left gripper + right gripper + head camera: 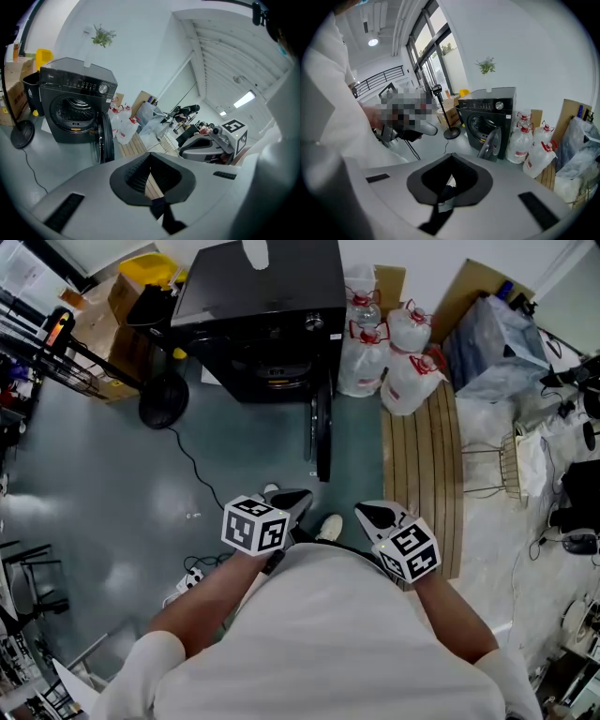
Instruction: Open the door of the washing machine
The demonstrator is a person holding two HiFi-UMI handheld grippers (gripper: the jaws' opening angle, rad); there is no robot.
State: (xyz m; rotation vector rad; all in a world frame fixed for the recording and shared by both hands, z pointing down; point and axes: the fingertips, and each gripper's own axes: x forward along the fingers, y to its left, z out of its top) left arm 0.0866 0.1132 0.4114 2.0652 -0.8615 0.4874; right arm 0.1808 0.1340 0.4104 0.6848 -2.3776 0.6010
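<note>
A black front-loading washing machine (262, 296) stands against the far wall, and its round door (322, 432) is swung wide open toward me, edge-on. The left gripper view shows the machine (77, 108) with its drum exposed and the door (105, 140) hanging open at its right. In the right gripper view the same machine (487, 117) and open door (491, 143) sit further off. My left gripper (298, 498) and right gripper (370, 512) are held close to my body, well short of the machine. Both are shut on nothing, as their own views also show for the left gripper (151, 173) and right gripper (449, 180).
Several large water jugs (394, 352) stand right of the machine, beside a slatted wooden board (424, 474). A round black stand base (163, 401) with a cable across the floor sits left of the machine. Cardboard boxes (112, 310) and a metal rack are at the far left, a power strip (190, 579) near my feet.
</note>
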